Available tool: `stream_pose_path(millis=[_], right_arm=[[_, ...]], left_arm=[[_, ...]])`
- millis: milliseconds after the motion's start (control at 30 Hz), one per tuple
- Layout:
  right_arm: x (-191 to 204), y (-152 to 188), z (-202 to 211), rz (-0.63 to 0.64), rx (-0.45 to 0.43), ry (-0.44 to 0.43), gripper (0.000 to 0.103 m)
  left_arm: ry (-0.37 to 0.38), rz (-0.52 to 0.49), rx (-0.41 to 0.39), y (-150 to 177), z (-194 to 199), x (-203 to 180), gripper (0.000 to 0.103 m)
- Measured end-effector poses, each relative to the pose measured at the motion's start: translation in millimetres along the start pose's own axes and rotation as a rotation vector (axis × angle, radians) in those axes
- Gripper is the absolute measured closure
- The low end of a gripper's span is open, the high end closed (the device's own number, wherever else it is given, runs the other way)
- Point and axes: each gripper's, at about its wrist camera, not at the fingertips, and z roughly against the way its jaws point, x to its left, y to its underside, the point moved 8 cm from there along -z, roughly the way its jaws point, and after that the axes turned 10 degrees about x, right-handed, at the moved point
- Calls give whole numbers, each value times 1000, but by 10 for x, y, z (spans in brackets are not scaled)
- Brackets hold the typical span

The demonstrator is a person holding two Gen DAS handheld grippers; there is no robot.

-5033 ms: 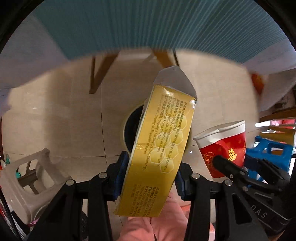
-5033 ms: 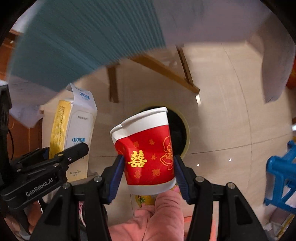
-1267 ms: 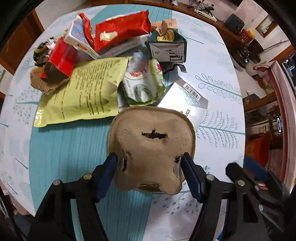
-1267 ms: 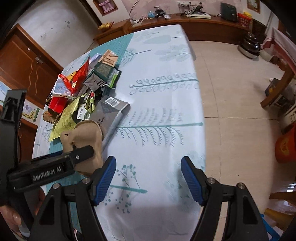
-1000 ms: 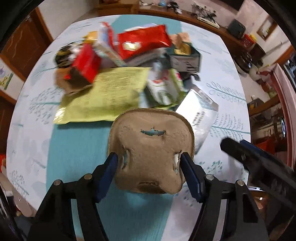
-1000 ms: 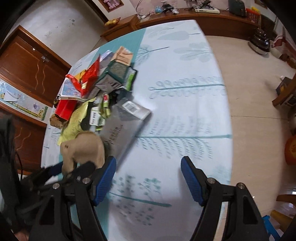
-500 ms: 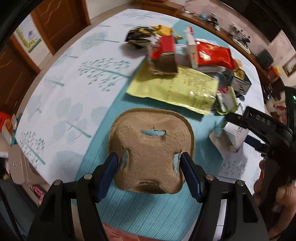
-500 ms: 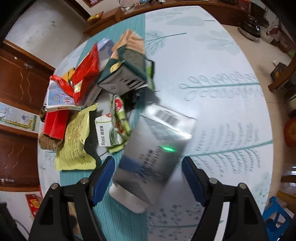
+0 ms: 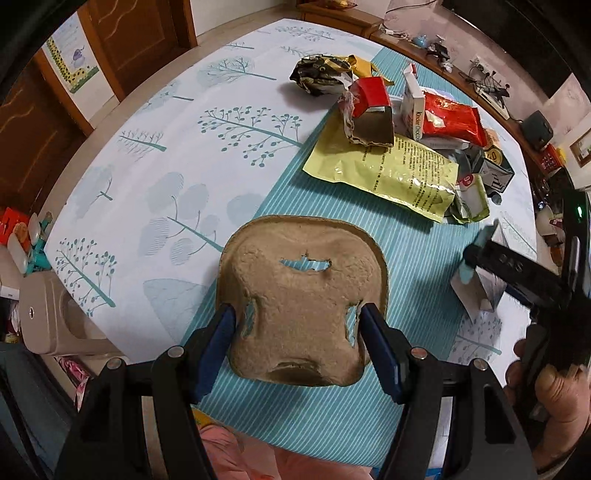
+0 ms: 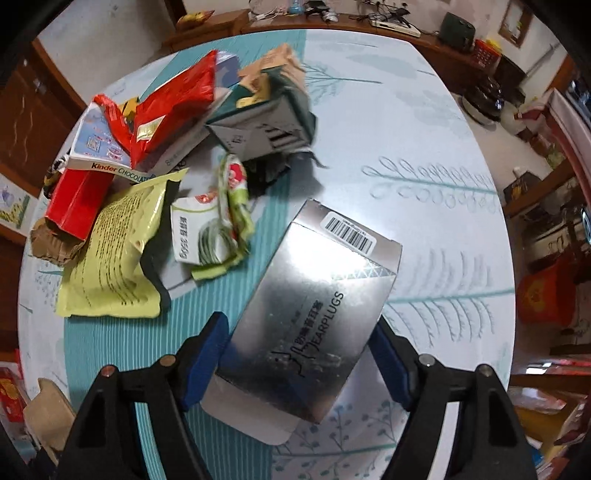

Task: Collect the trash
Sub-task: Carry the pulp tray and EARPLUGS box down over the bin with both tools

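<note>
My left gripper (image 9: 299, 339) is shut on a brown pulp cup carrier (image 9: 301, 295) and holds it above the teal-striped tablecloth (image 9: 332, 413). My right gripper (image 10: 299, 347) is closed around a silver earplugs box (image 10: 317, 306); the blue pads touch both its sides. That box and the right gripper also show in the left wrist view (image 9: 480, 284) at the right. A trash pile lies beyond: a yellow-green pouch (image 10: 110, 254), a red carton (image 10: 77, 206), a red wrapper (image 10: 173, 107), a Kinder chocolate box (image 10: 103, 151), a dark green box (image 10: 266, 125).
A crumpled dark wrapper (image 9: 321, 74) lies at the far side of the round table (image 9: 166, 147). A beige plastic stool (image 9: 51, 317) stands off the table's left edge. A wooden cabinet (image 10: 332, 18) runs along the far wall.
My right gripper has come down over the silver earplugs box and its jaws have closed in on it. My left gripper, still holding the carrier, has swung left and back from the pile.
</note>
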Motion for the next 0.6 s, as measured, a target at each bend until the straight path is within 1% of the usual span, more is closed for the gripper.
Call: stream_pose_path(millis=[133, 233, 433, 600], right_arm=[[-114, 175, 149, -16, -19, -58, 27], [-126, 321, 321, -29, -35, -125, 27], [-67, 754, 769, -32, -84, -263, 27], [169, 1393, 1108, -35, -125, -316, 27]], left_arm=[[16, -26, -11, 53, 86, 29, 35], [28, -54, -19, 113, 169, 46, 35], [58, -153, -41, 347, 389, 144, 35], [77, -284, -50, 690, 557, 308, 35]])
